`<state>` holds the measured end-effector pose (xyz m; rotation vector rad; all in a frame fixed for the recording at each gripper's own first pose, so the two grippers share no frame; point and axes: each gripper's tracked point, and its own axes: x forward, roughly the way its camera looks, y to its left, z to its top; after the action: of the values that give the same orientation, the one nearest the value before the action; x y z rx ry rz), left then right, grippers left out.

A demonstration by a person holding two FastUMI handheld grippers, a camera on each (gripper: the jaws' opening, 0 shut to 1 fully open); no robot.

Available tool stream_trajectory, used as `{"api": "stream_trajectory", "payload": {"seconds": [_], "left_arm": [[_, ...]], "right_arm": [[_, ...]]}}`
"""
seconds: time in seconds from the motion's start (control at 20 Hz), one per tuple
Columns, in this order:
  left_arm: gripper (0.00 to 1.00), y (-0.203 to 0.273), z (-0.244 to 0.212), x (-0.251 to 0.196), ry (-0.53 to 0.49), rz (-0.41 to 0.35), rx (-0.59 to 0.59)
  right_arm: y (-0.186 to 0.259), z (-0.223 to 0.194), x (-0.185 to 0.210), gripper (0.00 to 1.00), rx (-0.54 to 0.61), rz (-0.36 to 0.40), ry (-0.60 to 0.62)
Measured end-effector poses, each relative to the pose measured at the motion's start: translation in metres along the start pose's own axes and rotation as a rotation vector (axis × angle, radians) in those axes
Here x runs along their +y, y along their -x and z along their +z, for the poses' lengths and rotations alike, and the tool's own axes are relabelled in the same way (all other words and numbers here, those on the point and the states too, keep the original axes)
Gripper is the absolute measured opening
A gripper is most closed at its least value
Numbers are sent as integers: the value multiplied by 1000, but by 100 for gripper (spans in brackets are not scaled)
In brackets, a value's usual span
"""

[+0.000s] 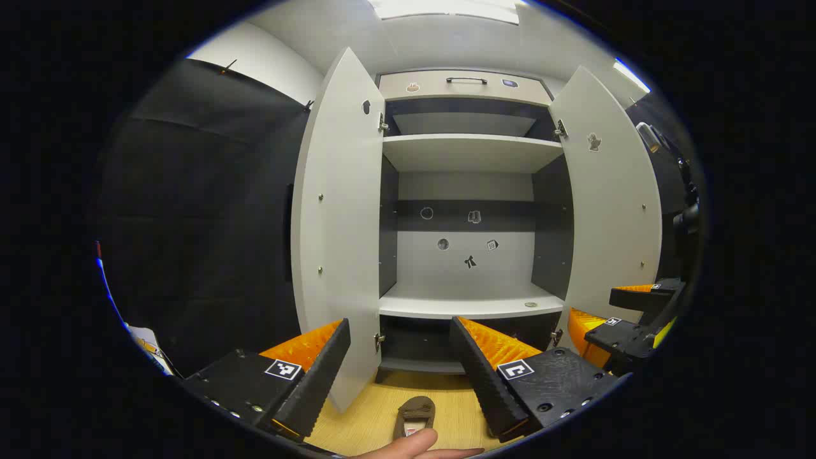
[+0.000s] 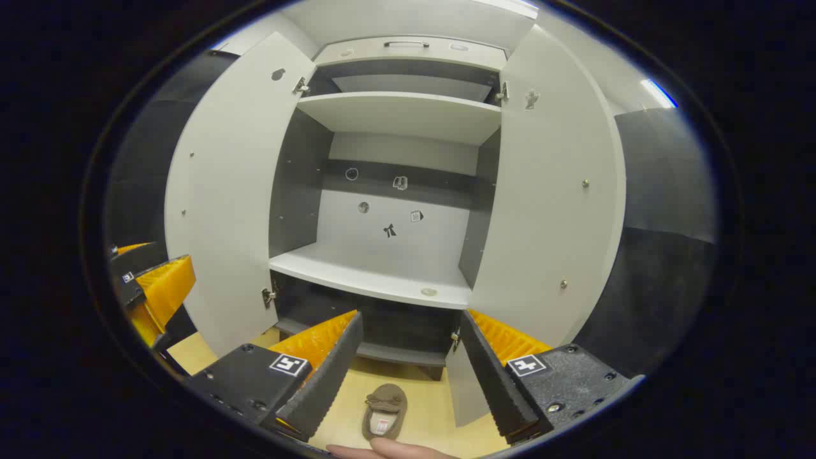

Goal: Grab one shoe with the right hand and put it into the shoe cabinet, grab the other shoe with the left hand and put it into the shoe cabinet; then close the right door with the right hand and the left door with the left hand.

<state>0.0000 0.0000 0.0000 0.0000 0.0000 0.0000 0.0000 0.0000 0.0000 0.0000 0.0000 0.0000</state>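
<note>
The white shoe cabinet (image 1: 468,153) stands ahead with its left door (image 1: 338,223) and right door (image 1: 612,210) swung wide. A brown slipper (image 1: 415,413) lies on the wooden floor in front of it, low between the fingers of my open left gripper (image 1: 400,325). In the right gripper view a brown slipper (image 2: 384,408) lies the same way below my open right gripper (image 2: 411,317); I cannot tell whether it is the same shoe. Both grippers hang apart from the slippers and hold nothing. The cabinet's middle shelf (image 2: 370,271) is bare apart from a small round mark.
My right gripper (image 1: 605,309) shows at the right edge of the left gripper view, and the left gripper (image 2: 153,264) at the left edge of the right gripper view. A fingertip (image 1: 408,446) pokes in at the bottom. A drawer with a handle (image 1: 465,80) tops the cabinet.
</note>
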Motion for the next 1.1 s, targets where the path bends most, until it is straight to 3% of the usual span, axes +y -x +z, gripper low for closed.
{"api": "stream_trajectory", "payload": {"seconds": [0.85,1.1], "left_arm": [[95,5,4,5,21,9,-22],[95,8,6,11,54,37,-17]], "right_arm": [[10,-9,-16,99,5,-63,16],[7,-21,-7,100,44,5,-43]]}}
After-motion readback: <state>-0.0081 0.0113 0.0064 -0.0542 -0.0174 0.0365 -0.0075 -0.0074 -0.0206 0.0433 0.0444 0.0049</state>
